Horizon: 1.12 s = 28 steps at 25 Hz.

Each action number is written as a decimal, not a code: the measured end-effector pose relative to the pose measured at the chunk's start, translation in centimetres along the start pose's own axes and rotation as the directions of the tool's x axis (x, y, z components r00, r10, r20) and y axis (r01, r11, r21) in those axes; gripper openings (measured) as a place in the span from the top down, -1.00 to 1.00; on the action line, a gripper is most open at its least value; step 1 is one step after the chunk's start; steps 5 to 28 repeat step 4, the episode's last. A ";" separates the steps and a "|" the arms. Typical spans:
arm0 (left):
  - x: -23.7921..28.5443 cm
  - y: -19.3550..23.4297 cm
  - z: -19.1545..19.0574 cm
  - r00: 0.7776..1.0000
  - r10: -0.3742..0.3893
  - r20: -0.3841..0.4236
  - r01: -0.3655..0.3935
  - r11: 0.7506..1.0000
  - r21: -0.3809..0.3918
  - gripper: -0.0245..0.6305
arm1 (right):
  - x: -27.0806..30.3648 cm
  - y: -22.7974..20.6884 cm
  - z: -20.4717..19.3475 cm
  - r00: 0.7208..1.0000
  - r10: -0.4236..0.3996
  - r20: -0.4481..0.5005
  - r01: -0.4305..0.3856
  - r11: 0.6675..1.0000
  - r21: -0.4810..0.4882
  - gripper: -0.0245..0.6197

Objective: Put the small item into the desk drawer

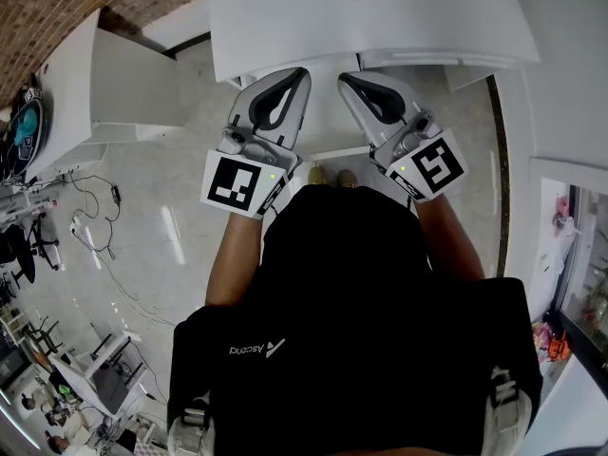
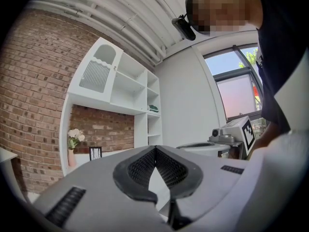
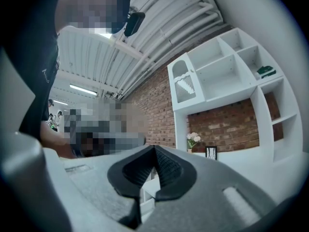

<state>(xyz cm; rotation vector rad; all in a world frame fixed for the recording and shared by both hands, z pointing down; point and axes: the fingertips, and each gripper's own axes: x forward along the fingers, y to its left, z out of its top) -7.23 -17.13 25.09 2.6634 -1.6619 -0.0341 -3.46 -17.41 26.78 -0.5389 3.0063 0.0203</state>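
The only print that reads is the white word "Ascend" point(image 1: 249, 349) beside a small slanted logo, seen upside down on the person's black shirt point(image 1: 332, 283), at about seven o'clock in the head view.

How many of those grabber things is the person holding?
2. The left gripper is at the left of the head view, the right gripper beside it at the right. Both tips are by the white desk, jaws shut, with nothing in them.
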 end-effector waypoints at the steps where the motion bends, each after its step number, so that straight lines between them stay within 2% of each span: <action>1: 0.1 0.2 0.0 1.000 0.000 -0.001 0.000 1.000 -0.001 0.93 | 0.2 -0.1 0.0 1.000 0.000 -0.001 0.000 1.000 0.000 0.92; 28: 0.1 0.8 -0.1 1.000 -0.001 -0.003 0.001 1.000 -0.003 0.93 | 0.7 -0.3 -0.1 1.000 -0.002 -0.004 0.002 1.000 -0.001 0.92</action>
